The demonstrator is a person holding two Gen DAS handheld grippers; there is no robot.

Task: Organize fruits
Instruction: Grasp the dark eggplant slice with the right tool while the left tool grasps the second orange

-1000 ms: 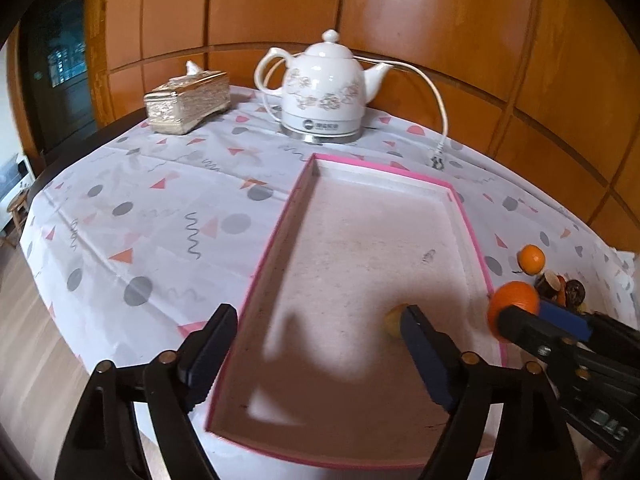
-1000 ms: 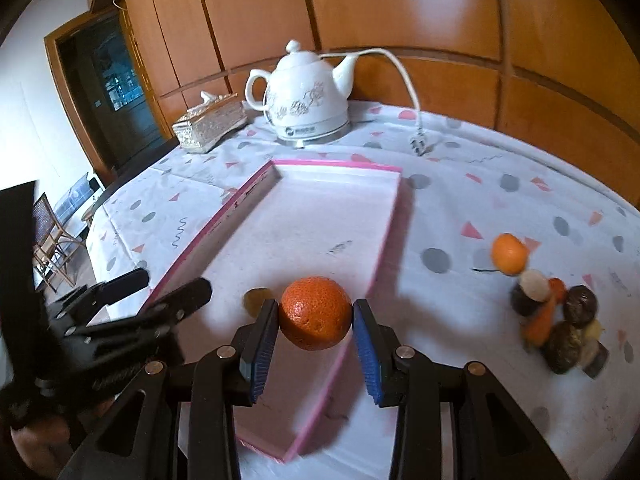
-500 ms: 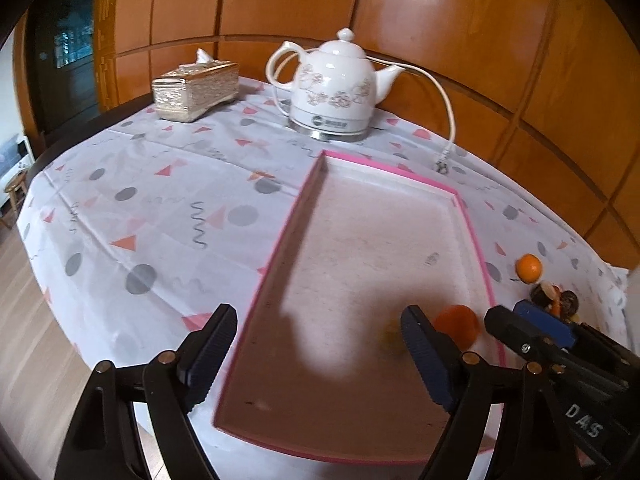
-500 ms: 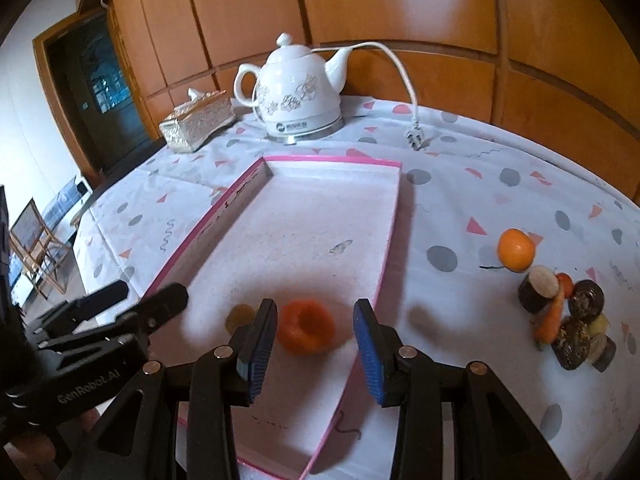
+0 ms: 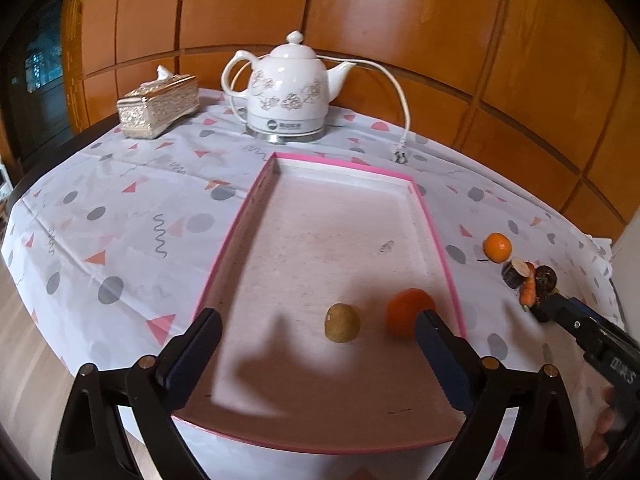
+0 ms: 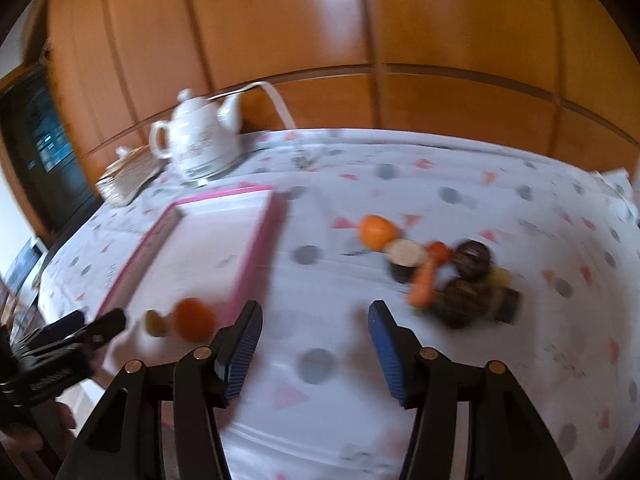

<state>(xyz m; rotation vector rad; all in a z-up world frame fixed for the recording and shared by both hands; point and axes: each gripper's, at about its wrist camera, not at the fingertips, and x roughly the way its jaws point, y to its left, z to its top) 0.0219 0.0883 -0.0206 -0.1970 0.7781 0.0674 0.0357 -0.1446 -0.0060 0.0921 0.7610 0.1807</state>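
Orange (image 5: 409, 312) and kiwi (image 5: 341, 323) sit in tray (image 5: 240, 232). Remaining fruit pile (image 6: 440, 276) lies ahead-right of right gripper (image 6: 316, 350), jaws apart, empty; left gripper (image 5: 316, 356) also apart, farther off.

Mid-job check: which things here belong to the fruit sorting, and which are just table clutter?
Job:
- pink tray
- big orange in it
- kiwi in it
- small orange on the cloth
- mixed produce pile

Clutter:
- white kettle
- its plug
- tissue box

Left wrist view above tray (image 5: 438, 240) facing kettle (image 5: 286, 98); right wrist view rightward; tray shared
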